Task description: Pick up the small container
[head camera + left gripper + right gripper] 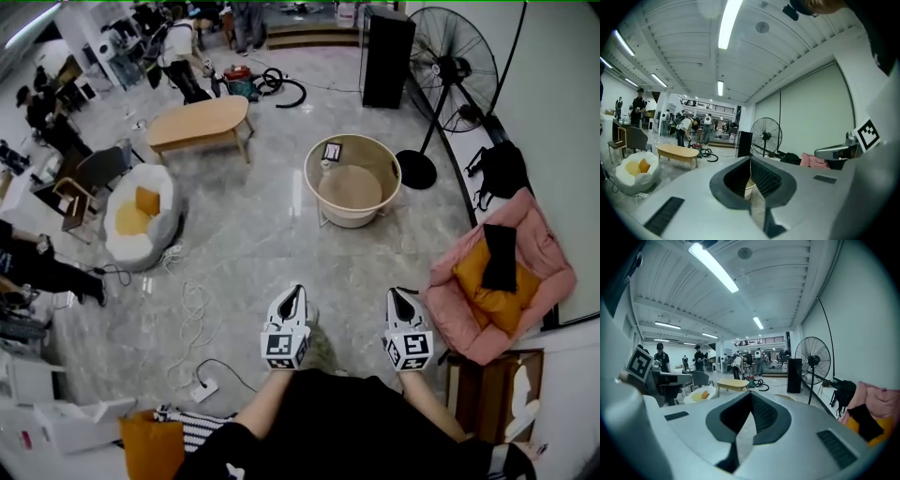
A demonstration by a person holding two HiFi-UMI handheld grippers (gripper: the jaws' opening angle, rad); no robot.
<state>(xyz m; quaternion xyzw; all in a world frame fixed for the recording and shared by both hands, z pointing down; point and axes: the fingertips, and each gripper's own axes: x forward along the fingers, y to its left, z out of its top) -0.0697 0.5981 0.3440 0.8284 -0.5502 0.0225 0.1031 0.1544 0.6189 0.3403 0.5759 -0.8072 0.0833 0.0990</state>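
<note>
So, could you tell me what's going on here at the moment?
A person stands holding the left gripper and right gripper out low in front. Both are shut and empty. A round beige tub sits on the floor ahead, well clear of both grippers. Nothing has been picked up yet.

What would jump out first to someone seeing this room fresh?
The left hand-held gripper and right hand-held gripper jut forward at the bottom of the head view, jaws together, holding nothing. Ahead on the floor stands a round beige tub; a pink lounger lies to the right, a big black fan beyond it.
</note>
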